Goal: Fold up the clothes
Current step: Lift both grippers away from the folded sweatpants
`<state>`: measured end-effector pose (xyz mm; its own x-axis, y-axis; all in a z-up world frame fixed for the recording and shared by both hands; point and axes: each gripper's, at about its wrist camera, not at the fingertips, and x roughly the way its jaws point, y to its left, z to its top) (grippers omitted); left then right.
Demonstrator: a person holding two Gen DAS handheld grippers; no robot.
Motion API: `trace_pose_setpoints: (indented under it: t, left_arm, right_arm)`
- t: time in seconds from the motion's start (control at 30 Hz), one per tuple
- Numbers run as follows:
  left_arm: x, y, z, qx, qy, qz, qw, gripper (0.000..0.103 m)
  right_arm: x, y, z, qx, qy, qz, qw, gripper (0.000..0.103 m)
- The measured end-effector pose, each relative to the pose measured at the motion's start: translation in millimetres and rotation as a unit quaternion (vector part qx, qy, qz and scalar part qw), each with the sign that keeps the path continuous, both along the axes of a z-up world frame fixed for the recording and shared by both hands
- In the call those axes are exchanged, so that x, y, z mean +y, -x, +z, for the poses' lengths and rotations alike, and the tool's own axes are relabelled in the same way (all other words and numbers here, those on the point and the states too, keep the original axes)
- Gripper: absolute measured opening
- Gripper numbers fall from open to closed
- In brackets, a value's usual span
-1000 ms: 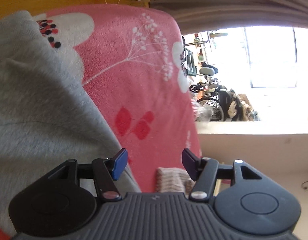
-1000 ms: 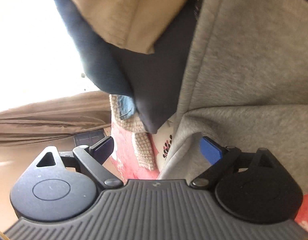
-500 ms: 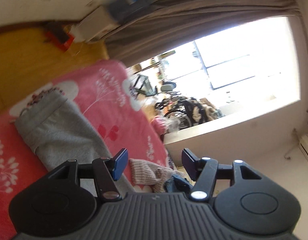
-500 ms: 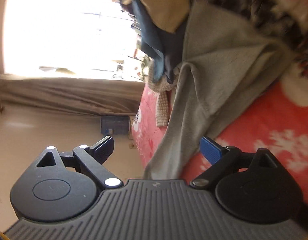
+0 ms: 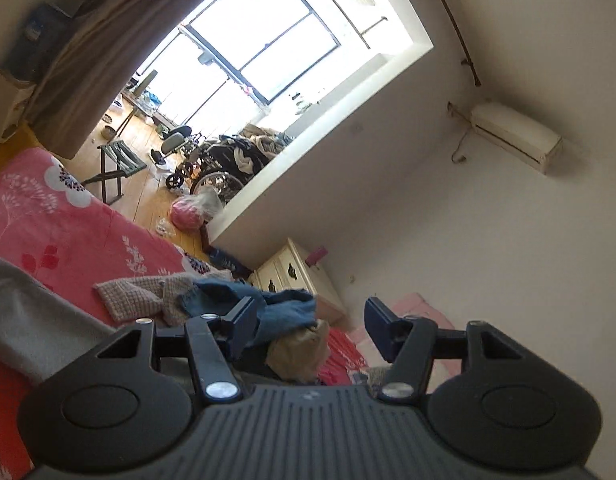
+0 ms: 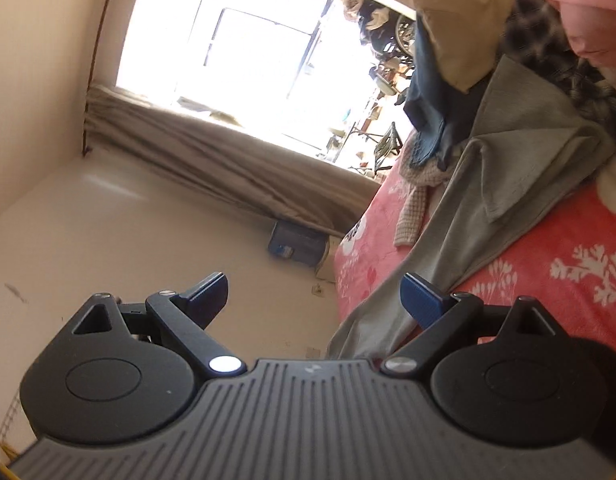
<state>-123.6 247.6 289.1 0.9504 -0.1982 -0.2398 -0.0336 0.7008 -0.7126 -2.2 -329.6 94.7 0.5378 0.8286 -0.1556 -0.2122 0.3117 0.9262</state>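
Observation:
A grey garment (image 6: pixel 487 200) lies spread on the pink flowered bedspread (image 6: pixel 567 264); its edge shows at the lower left of the left wrist view (image 5: pixel 32 320). Beyond it lies a pile of clothes: a checked cloth (image 5: pixel 140 292), a blue denim piece (image 5: pixel 276 312), a tan garment (image 6: pixel 463 20) and a dark navy one (image 6: pixel 427 92). My left gripper (image 5: pixel 308 320) is open and empty, raised above the bed and pointing at the far wall. My right gripper (image 6: pixel 313 294) is open and empty, lifted off the grey garment near the bed's edge.
A bright window (image 5: pixel 264 48) with brown curtains (image 5: pixel 68 80) faces the bed. A wheelchair (image 5: pixel 220 164) and a folding stool (image 5: pixel 116 164) stand on the wooden floor. A cream nightstand (image 5: pixel 296 280) stands by the bed. An air conditioner (image 5: pixel 515 136) hangs on the wall.
Both grippers have lifted up and away from the grey garment and tilted toward the room. Both stayed open and empty.

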Motion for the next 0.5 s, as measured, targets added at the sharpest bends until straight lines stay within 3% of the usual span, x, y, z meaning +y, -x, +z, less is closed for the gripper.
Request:
trace_pose_setpoints:
  t: [0.23,0.37,0.5]
  left_arm:
    - [-17,50,-70,0.041,-0.032,0.013,0.9986,0.060]
    - [-26,56,-68,0.058,-0.052,0.025,0.9966,0.060]
    - [-51,39,-56,0.049,-0.046,0.010,0.9977,0.060]
  right_arm:
    - [10,2,-4,-0.010,0.016,0.012,1.000,0.094]
    - [8,5,11,-0.023,0.030,0.009,0.999,0.093]
    - [13,4,22,-0.026,0.050,0.003,0.998,0.093]
